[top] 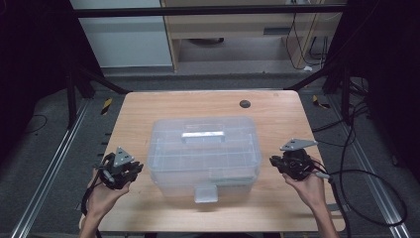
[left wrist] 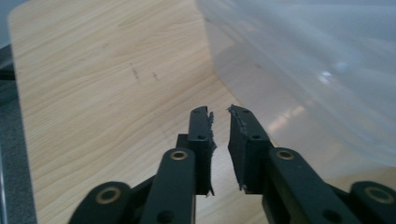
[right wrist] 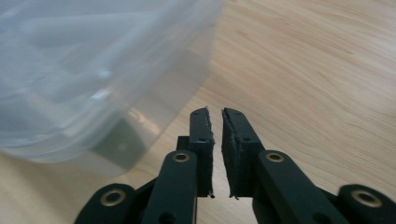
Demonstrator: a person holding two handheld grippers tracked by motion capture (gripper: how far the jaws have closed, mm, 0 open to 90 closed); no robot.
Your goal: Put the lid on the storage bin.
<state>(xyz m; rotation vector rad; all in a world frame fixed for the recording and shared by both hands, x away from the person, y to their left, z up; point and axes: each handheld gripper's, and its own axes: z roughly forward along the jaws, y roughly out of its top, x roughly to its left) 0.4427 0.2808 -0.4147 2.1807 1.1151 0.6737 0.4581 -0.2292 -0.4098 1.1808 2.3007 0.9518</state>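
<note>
Clear plastic storage box (top: 204, 151) sits mid-table, lid on, grey handle (top: 202, 135) on top, front latch (top: 205, 193) facing person
Left tool (top: 132, 168) held in left hand (top: 101, 196) just beside box's left wall, apart from it; jaws nearly together, narrow gap, gripping nothing
Right tool (top: 275, 161) held in right hand (top: 309, 188) near box's right wall, not touching; jaws likewise almost closed, slim gap, nothing between
Wooden table (top: 143, 111) under box; in left gripper view box wall (left wrist: 303, 60) close on right
</note>
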